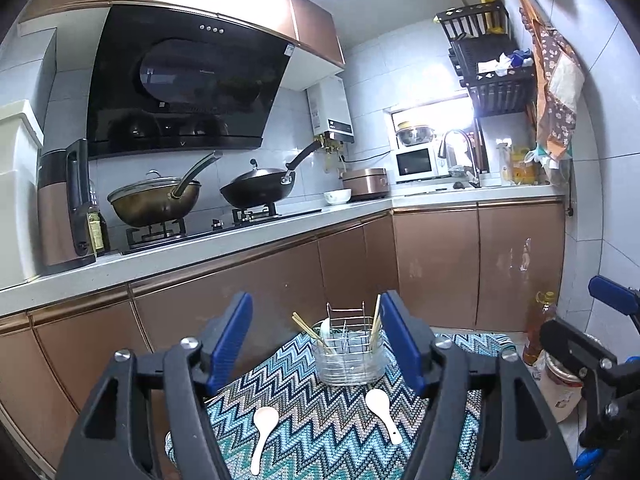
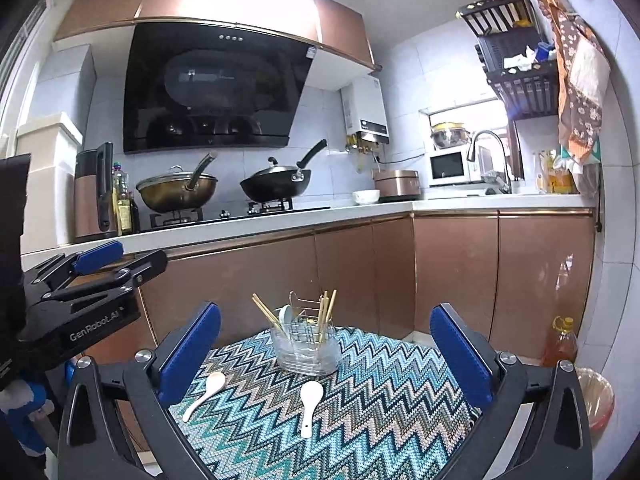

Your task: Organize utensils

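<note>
Currently both grippers hover above the zigzag cloth [image 2: 360, 400], level, side by side, neither touching anything. Left gripper [image 1: 316, 340]: jaws apart, nothing between the pads. Right gripper [image 2: 326, 354]: jaws spread wide, nothing between the pads.

The caddy [image 2: 306, 346], a wire rack in a clear base, stands upright at the far end of the cloth. It holds chopsticks [image 2: 326, 314] leaning at both sides and one pale spoon [image 2: 285, 316].

Two white spoons lie flat on the cloth nearer the cameras, bowls toward the caddy, well apart from each other: left spoon [image 2: 205, 394], right spoon [image 2: 310, 406]. Both lie outside the caddy.

A stove with two woks [image 1: 256, 190] occupies the counter behind.
</note>
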Available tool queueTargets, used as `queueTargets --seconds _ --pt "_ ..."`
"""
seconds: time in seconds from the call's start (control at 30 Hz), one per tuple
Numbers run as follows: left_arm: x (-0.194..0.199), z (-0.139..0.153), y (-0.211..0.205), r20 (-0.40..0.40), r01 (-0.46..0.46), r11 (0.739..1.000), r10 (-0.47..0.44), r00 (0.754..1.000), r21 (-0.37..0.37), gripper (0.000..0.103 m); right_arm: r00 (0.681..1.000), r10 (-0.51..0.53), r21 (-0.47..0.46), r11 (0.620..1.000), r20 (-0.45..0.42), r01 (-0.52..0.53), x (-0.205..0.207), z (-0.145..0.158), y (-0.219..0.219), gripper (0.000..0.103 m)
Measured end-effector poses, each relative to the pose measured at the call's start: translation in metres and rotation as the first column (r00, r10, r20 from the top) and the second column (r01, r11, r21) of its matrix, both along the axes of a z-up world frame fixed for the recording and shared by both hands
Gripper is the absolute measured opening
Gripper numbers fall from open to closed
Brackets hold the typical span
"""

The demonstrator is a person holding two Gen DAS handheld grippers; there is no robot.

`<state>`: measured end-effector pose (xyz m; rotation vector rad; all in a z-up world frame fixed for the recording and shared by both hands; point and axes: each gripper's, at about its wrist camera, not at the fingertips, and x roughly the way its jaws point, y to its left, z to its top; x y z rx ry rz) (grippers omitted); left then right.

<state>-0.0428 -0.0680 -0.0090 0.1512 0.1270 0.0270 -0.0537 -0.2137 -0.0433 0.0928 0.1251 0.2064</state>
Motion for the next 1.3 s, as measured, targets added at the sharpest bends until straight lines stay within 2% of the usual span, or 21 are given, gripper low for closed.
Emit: queueTargets --seconds 0.2,0.47,0.73,1.07,1.3 --pt "0.004 -0.004 0.001 -0.031 0.016 1.0 -0.017 0.999 -0.007 0.068 0.999 0.04 0.002 0.999 -0.025 -0.04 -0.001 0.001 0.003 0.103" --pt "0.002 -0.007 0.024 -0.058 0.028 0.997 -0.033 0.998 -0.077 0.072 0.999 0.006 -0.045 0.999 -0.041 -0.007 -0.012 0.004 0.016 0.103" --pt "-0.002 -0.015 0.056 -0.072 0.005 0.994 -0.013 0.997 -0.105 0.073 0.996 -0.06 -0.056 0.997 -0.061 0.057 -0.013 0.006 0.035 0.103" --pt "0.013 -0.029 0.093 -0.116 -0.031 0.989 0.014 0.993 -0.142 0.073 0.993 -0.088 -0.091 0.993 -0.083 0.08 0.005 0.001 0.062 0.103" --pt "0.029 -0.04 0.094 -0.133 -0.031 0.99 0.013 0.991 -0.14 0.073 0.99 -0.071 -0.078 0.995 -0.123 0.062 0.036 -0.013 0.063 0.103"
